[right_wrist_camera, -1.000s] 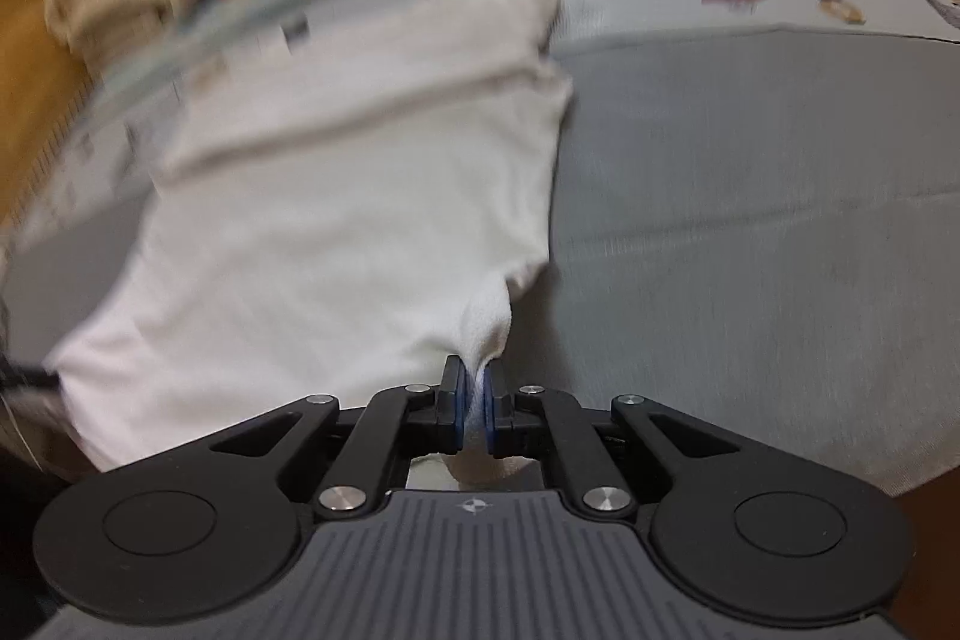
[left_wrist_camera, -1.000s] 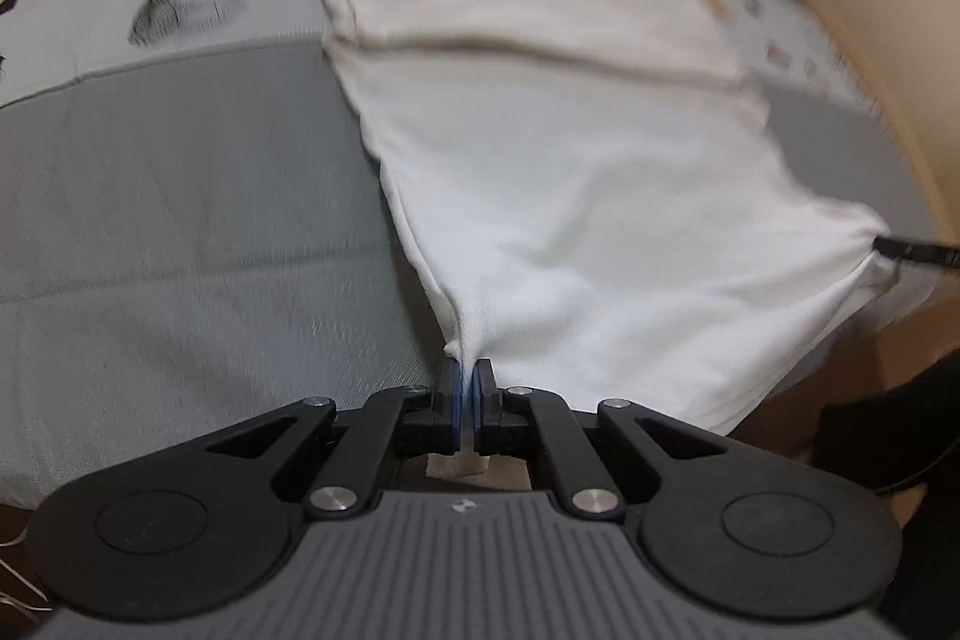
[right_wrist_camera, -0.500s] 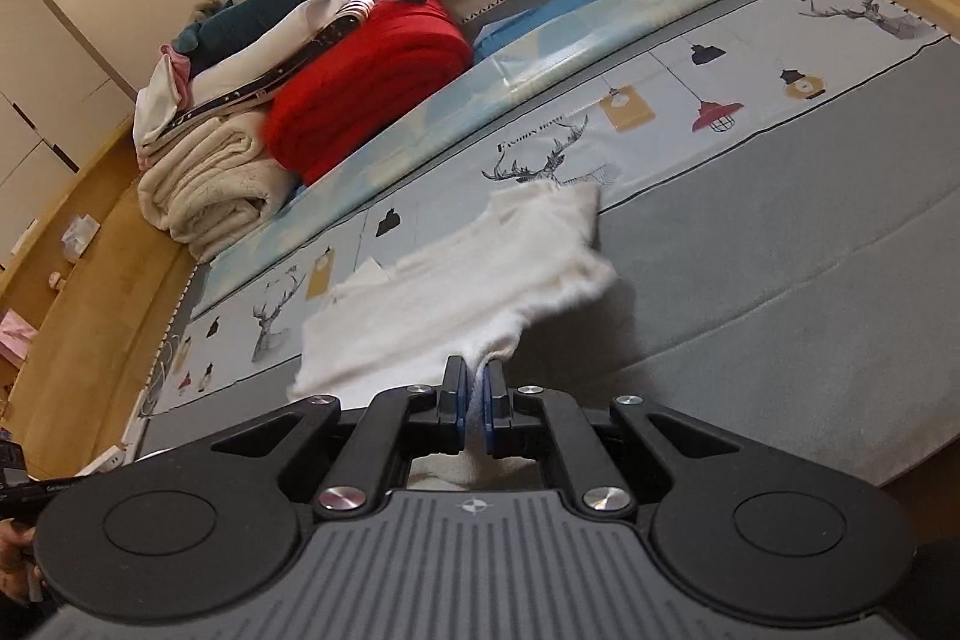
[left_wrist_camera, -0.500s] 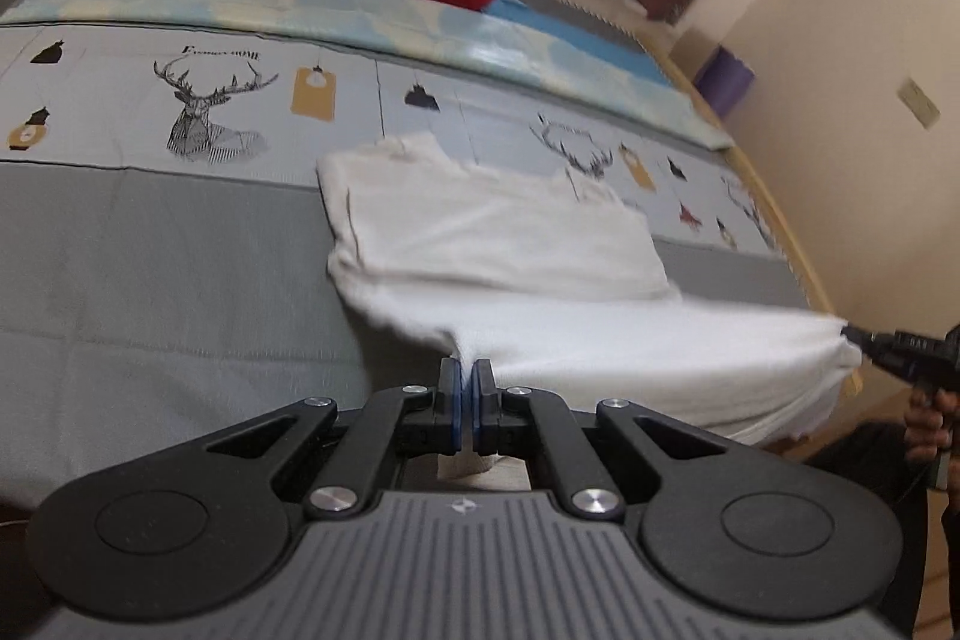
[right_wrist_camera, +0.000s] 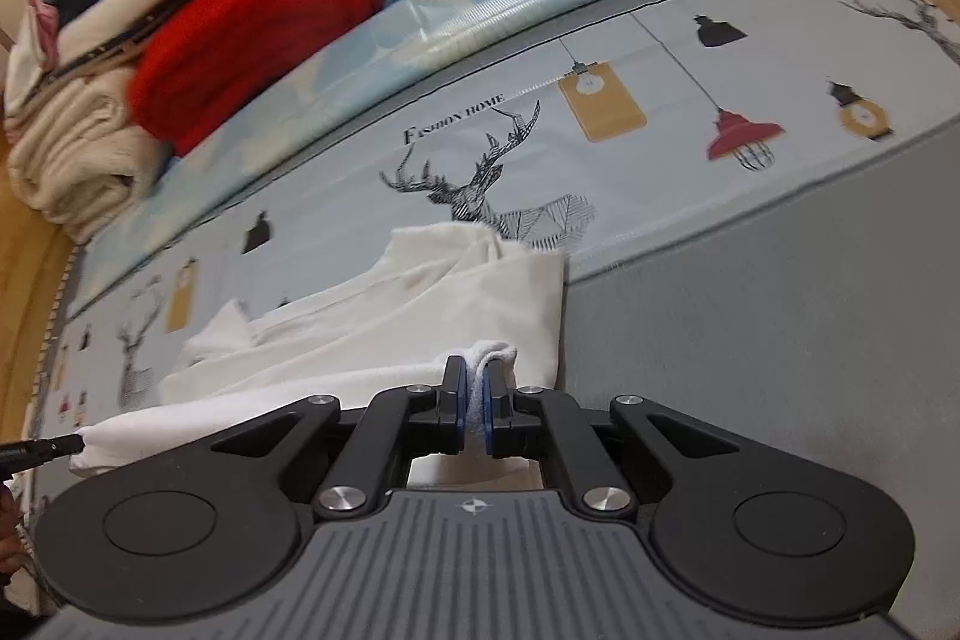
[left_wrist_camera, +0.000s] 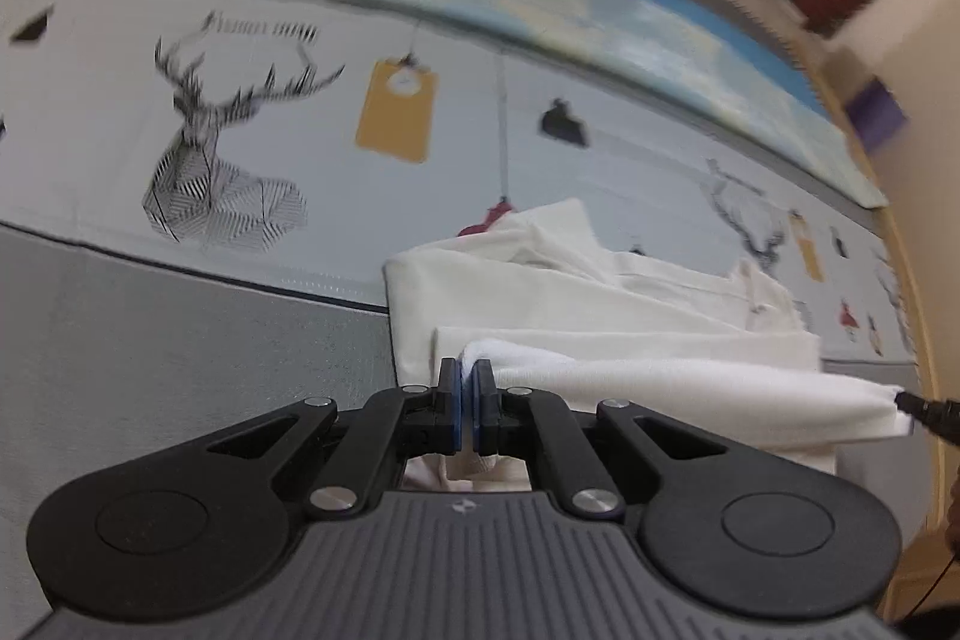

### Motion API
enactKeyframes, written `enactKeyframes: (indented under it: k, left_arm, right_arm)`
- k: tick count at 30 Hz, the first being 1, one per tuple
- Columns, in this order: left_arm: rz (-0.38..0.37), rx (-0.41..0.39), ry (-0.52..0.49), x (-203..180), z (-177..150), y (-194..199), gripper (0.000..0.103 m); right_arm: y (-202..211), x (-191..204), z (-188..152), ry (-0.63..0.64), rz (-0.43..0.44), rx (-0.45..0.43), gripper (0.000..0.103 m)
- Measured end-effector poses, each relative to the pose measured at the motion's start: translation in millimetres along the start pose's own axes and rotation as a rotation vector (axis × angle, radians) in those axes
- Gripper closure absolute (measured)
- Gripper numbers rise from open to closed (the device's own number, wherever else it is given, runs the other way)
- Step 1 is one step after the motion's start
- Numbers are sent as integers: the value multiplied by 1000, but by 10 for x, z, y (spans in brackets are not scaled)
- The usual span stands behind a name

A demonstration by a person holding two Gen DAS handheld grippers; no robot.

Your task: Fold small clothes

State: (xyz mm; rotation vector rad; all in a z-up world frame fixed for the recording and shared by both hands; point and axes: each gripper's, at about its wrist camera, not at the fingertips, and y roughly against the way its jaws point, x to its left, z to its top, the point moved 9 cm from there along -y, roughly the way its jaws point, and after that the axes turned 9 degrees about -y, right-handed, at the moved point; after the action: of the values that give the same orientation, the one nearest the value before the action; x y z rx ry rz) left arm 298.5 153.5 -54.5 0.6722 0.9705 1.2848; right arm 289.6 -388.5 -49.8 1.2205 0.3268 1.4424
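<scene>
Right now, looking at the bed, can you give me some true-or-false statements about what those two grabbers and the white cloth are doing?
1. Both grippers are shut on the white garment. True: the left gripper and the right gripper each pinch an edge.
2. The garment is red. False: it is white; the red blanket lies folded farther back.
3. The garment hangs in the air off the bed. False: its far part rests on the bedspread.
4. A deer is printed on the bedspread. True.
</scene>
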Motion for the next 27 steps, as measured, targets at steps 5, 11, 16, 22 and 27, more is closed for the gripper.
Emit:
enactKeyframes:
  k: [5,11,16,22,27]
  left_arm:
    - [34,17,-30,-48,210,-356,100]
    - [-5,-133,257,350,532,-352,86]
    - [-75,-42,131,335,488,-402,82]
    - [-22,52,-53,283,315,-641,78]
    - [-54,42,-123,109,336,-796,60]
  right_arm:
    - [-473,-116,148,-58,-21,28,98]
    - [-677,-290,599,-232,-18,-122,92]
    - [-706,-264,739,-168,68,-103,92]
    - [-866,-258,448,128,26,56,75]
    - [-962,-274,241,241,16,134,75]
